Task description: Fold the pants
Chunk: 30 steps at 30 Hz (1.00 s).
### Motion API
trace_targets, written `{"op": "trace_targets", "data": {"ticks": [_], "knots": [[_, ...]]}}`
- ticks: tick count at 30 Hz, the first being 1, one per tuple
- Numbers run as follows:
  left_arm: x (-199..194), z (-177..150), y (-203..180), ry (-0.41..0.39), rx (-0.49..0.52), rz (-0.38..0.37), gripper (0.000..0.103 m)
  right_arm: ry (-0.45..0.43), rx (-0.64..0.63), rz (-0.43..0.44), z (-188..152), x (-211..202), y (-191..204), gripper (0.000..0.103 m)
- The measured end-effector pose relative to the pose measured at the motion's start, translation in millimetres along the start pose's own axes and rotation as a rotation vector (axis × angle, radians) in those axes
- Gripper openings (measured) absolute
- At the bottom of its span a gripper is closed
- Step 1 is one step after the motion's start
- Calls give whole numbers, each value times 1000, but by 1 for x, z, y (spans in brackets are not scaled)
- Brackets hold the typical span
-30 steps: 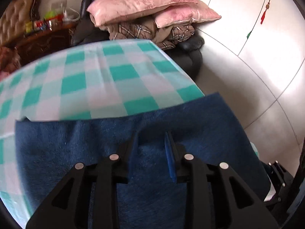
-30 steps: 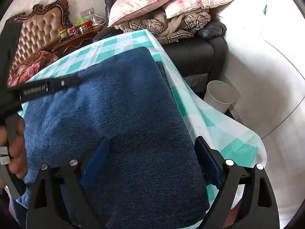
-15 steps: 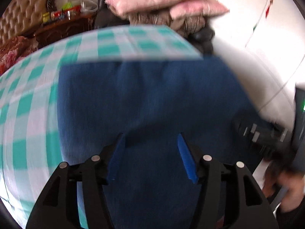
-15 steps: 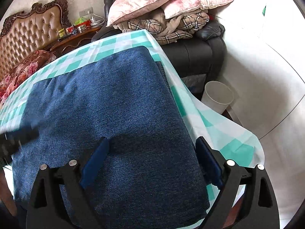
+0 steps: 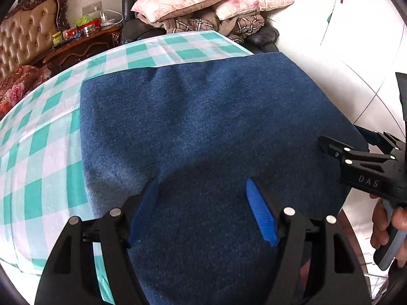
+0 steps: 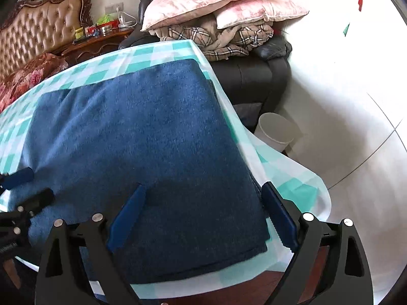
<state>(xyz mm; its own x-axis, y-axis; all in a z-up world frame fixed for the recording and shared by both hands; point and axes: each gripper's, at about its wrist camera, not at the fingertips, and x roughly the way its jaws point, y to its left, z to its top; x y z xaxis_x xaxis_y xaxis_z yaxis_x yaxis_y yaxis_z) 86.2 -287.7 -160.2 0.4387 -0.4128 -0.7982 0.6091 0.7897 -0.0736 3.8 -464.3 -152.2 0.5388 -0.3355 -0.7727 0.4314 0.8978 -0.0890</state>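
The blue denim pants (image 5: 203, 127) lie folded into a flat rectangle on the green-and-white checked tablecloth (image 5: 38, 152); they also fill the right wrist view (image 6: 142, 137). My left gripper (image 5: 202, 190) is open and empty, hovering over the near part of the pants. My right gripper (image 6: 202, 193) is open and empty above the pants' near right corner. In the left wrist view the right gripper (image 5: 356, 152) shows at the right edge, held in a hand. In the right wrist view the left gripper's fingers (image 6: 23, 175) show at the left edge.
A black armchair (image 6: 254, 73) piled with pink pillows (image 6: 216, 2) and a plaid blanket stands beyond the table's far end. A white bin (image 6: 277, 129) sits on the floor to the right. A wooden side table with small items (image 5: 84, 38) and a tufted sofa (image 5: 28, 38) are at back left.
My left gripper opened, letting go of the pants fold, and pulled back toward me. The pants now lie flat. My right gripper stayed open and rose slightly.
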Motion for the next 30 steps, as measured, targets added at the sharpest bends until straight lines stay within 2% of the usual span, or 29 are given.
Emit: {"op": "trace_targets", "data": {"ticks": [8,14,16,18,23,25,28,30], "knots": [[-22,-8,2,0,2,20,75,29,38,-17,-5,-8,-10,88],[-46,-4,1,-34,-19,-2,78,17,57,-77,-6,-32,-21,88],[-58,-2,-3,-55,-17,3,92,3,73,-81,-5,-44,-25,88],[-69,1,-10,-78,-9,7,101,-12,96,-81,-3,-60,-28,88],[-91,5,-12,-88,-52,-8,101,-46,104,-68,-2,-95,-21,88],[-101,6,-14,-107,-48,2,101,-55,98,-62,-3,-105,-17,88],[-108,7,-22,-106,-32,66,101,-72,104,-51,-2,-116,-15,88],[-111,7,-22,-100,-38,47,101,-80,101,-49,-2,-121,-13,88]]}}
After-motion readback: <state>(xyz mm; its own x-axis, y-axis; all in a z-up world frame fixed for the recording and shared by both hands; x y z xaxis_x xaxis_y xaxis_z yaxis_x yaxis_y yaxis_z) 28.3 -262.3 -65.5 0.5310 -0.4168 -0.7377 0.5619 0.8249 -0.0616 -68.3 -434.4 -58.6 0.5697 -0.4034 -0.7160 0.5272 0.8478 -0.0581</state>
